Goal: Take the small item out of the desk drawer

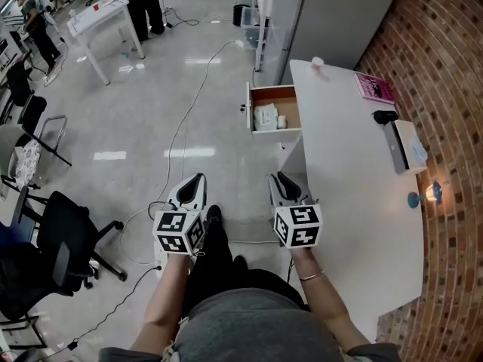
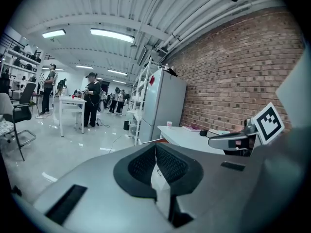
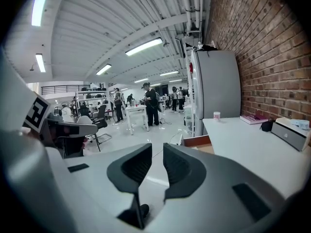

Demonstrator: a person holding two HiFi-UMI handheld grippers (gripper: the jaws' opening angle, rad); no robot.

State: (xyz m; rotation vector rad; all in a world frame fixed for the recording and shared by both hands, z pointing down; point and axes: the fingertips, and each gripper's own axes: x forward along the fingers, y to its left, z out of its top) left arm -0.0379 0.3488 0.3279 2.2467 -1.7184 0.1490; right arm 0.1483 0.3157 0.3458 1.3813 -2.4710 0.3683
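Entry: open wooden drawer (image 1: pixel 273 92) projecting from the 9 o'clock edge of the white counter (image 1: pixel 355 172). It holds white packets (image 1: pixel 266 116), with a small tan object (image 1: pixel 283 121), probably the wanted item, just beside them at 3 o'clock. Right gripper (image 1: pixel 280 178), jaws slightly parted and empty, and left gripper (image 1: pixel 198 178), jaws clenched on nothing, are both at 6 o'clock, well apart from the drawer. Hazards: the narrow gap may push the object instead of straddling it, or may nip a packet; a low approach may strike the drawer wall.
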